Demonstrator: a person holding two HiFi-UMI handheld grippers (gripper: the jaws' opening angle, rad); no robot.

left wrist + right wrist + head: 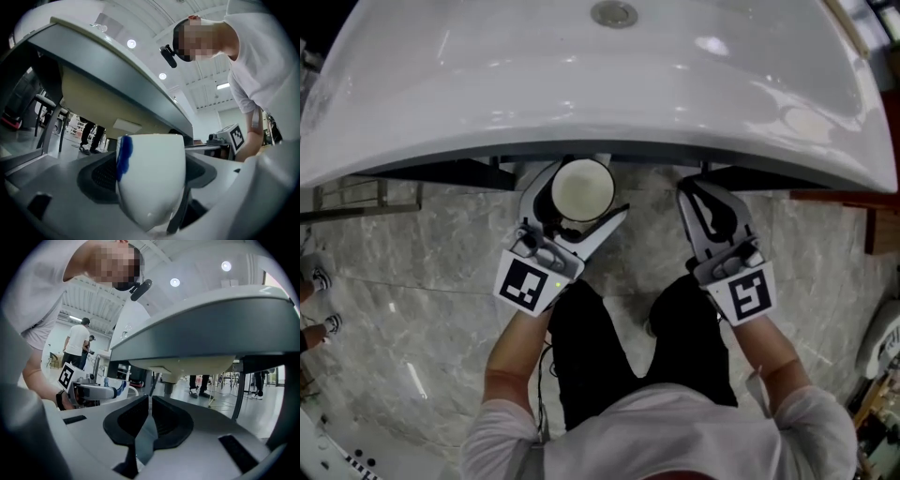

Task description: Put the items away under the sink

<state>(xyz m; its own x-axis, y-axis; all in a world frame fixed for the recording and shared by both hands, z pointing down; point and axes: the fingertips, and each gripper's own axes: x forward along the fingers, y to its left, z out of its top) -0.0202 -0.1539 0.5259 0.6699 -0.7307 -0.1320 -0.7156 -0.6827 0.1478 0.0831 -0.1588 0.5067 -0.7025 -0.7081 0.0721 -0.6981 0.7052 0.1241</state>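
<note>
A white cup (581, 187) with a blue mark on its side (150, 173) is held upright, its open top facing up. My left gripper (579, 204) is shut on it, just in front of and below the sink's front rim (600, 150). In the right gripper view the same gripper and cup (101, 391) show at the left. My right gripper (696, 192) is beside it to the right at about the same height. Its jaws are shut with nothing between them (150, 401).
The white sink basin (600, 84) with its drain (614, 13) fills the top. Beneath it hang a pale bowl underside and a drain pipe (171, 376), with dark frame legs (241, 390) at the sides. The floor (422, 262) is grey marble. Other people stand far behind.
</note>
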